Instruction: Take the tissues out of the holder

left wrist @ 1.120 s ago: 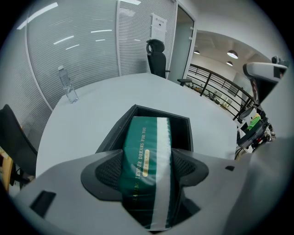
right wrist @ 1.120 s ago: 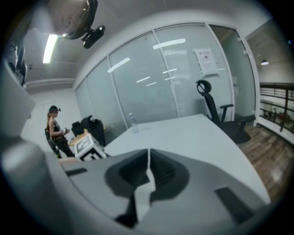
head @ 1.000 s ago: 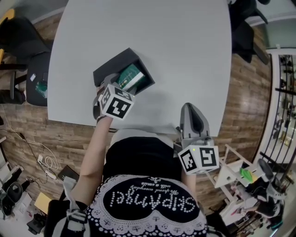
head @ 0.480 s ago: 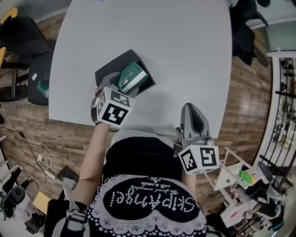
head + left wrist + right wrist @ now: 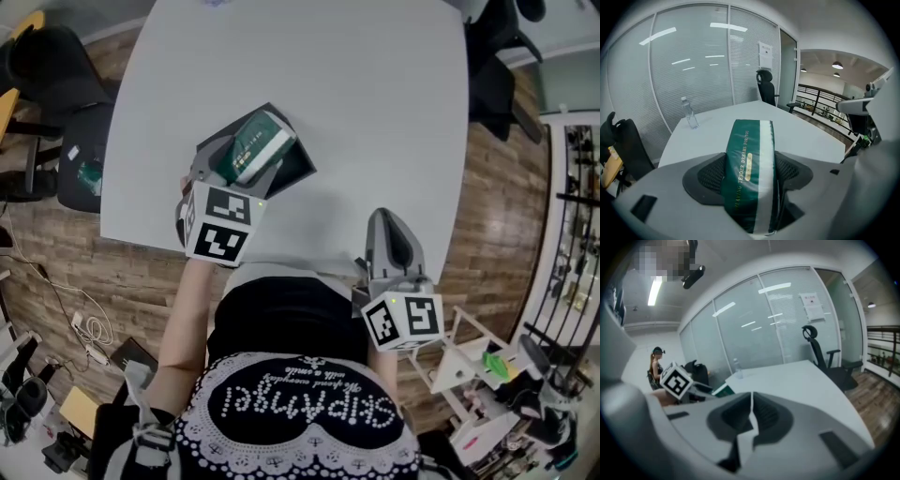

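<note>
So the green tissue pack (image 5: 251, 150) with its white stripe is clamped between the jaws of the left gripper (image 5: 234, 167). In the left gripper view both pads press flat against the long sides of the pack (image 5: 747, 164), so that gripper (image 5: 750, 176) is squeezing it for sure. From the head view the pack sits tilted over the open top of the black holder (image 5: 298, 170); can't really tell if its lower end is fully clear of the box or not. The holder is on the grey table (image 5: 375, 94), toward the near-left part. The right gripper (image 5: 388, 225) is over by the table's near edge, well apart from the holder, and in its own view the jaws (image 5: 751, 416) are pressed together with nothing in them. Further back in the left gripper view there's a clear water bottle (image 5: 689, 113) standing on the far end of the table and a black office chair (image 5: 766, 87) behind it, by the glass wall.
</note>
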`<state>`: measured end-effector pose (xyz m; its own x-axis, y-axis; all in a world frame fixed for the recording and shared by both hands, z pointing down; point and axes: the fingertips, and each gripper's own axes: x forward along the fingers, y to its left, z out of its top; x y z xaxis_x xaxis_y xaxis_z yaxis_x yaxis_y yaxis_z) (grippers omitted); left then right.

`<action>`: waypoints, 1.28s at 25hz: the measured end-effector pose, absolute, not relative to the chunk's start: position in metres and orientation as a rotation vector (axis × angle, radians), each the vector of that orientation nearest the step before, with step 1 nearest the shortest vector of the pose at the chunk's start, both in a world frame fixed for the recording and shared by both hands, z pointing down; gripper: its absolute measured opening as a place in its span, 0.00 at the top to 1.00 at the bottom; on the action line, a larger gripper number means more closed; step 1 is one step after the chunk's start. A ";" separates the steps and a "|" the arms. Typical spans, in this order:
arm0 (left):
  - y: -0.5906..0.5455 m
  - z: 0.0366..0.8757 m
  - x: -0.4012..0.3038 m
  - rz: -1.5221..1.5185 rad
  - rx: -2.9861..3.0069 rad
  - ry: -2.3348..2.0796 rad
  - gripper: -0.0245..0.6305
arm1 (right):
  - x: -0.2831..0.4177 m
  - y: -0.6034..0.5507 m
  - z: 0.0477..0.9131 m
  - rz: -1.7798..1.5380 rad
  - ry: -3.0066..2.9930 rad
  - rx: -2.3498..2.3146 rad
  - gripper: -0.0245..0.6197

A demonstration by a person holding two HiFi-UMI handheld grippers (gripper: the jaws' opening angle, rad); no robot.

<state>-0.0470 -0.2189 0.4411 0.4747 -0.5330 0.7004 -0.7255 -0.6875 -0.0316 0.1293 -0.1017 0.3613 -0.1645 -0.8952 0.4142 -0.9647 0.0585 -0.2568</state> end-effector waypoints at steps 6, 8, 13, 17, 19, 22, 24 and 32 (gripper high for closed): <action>-0.224 0.404 -0.053 0.861 2.491 -1.196 0.44 | 0.129 -0.100 0.355 0.696 -2.205 1.913 0.91; -0.226 0.390 -0.056 0.791 2.507 -1.242 0.44 | 0.128 -0.100 0.354 0.688 -2.212 1.907 0.91; -0.228 0.355 -0.065 0.644 2.538 -1.339 0.44 | 0.125 -0.100 0.350 0.667 -2.238 1.883 0.91; -0.222 0.332 -0.067 0.560 2.547 -1.378 0.44 | 0.125 -0.098 0.344 0.654 -2.261 1.868 0.91; -0.220 0.326 -0.071 0.527 2.544 -1.394 0.44 | 0.123 -0.100 0.343 0.648 -2.273 1.861 0.91; -0.219 0.308 -0.074 0.452 2.565 -1.433 0.44 | 0.123 -0.102 0.340 0.631 -2.290 1.858 0.91; -0.216 0.295 -0.078 0.409 2.572 -1.466 0.44 | 0.125 -0.104 0.339 0.618 -2.299 1.856 0.91; -0.202 0.256 -0.106 0.221 2.547 -1.590 0.44 | 0.127 -0.121 0.324 0.532 -2.345 1.836 0.91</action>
